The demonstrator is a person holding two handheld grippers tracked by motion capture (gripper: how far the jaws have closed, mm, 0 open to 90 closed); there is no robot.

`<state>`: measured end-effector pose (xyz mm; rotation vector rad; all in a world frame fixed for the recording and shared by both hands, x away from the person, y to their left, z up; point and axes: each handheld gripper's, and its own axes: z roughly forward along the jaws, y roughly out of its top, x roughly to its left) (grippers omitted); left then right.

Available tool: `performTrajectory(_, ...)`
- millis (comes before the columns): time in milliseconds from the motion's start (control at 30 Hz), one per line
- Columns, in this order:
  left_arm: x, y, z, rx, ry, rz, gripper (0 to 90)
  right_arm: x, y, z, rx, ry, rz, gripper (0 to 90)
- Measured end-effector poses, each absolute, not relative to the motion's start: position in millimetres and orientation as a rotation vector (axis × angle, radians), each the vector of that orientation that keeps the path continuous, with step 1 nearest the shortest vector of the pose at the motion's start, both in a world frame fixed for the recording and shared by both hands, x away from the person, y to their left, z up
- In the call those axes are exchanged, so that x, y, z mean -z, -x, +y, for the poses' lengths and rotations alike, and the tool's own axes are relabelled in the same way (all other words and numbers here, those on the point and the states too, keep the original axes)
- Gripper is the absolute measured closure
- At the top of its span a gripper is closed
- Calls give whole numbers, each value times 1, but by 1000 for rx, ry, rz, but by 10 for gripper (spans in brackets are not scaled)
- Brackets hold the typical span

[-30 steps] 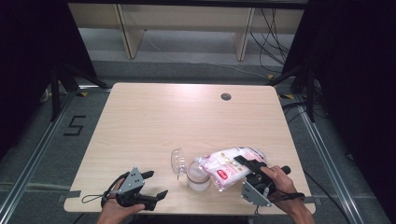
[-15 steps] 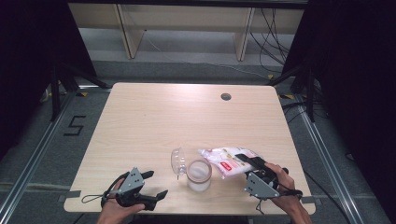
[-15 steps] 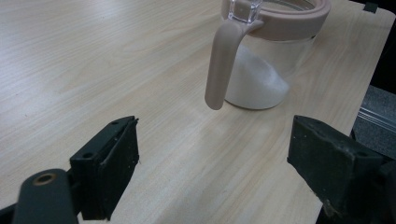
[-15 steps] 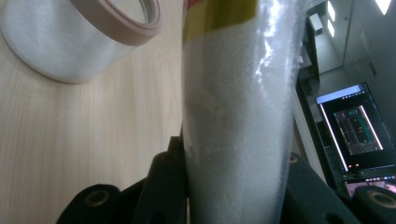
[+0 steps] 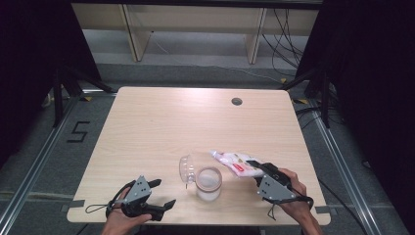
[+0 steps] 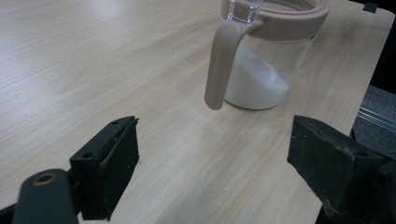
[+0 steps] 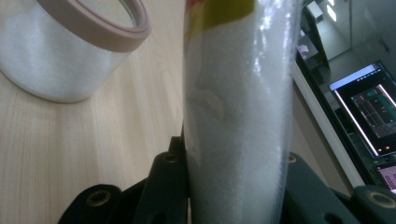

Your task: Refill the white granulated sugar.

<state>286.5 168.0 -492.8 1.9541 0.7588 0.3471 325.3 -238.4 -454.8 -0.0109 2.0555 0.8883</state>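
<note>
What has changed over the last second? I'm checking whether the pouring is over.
The right gripper has drawn the bag of white grains back from over the jar, toward the table's right edge, and lowered it; its fingers stay clamped on it. The jar, its open lid and the open left gripper stayed put.

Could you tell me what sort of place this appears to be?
Probably a lab recording station: a bare wooden table ringed by black curtains, cables on the floor, and a monitor beside it.
</note>
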Motion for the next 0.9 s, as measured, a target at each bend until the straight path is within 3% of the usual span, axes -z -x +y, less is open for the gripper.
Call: performTrajectory(900, 494, -287, 168, -346, -1952, 758, 159, 479, -367, -229, -1204, -277, 2079, 771)
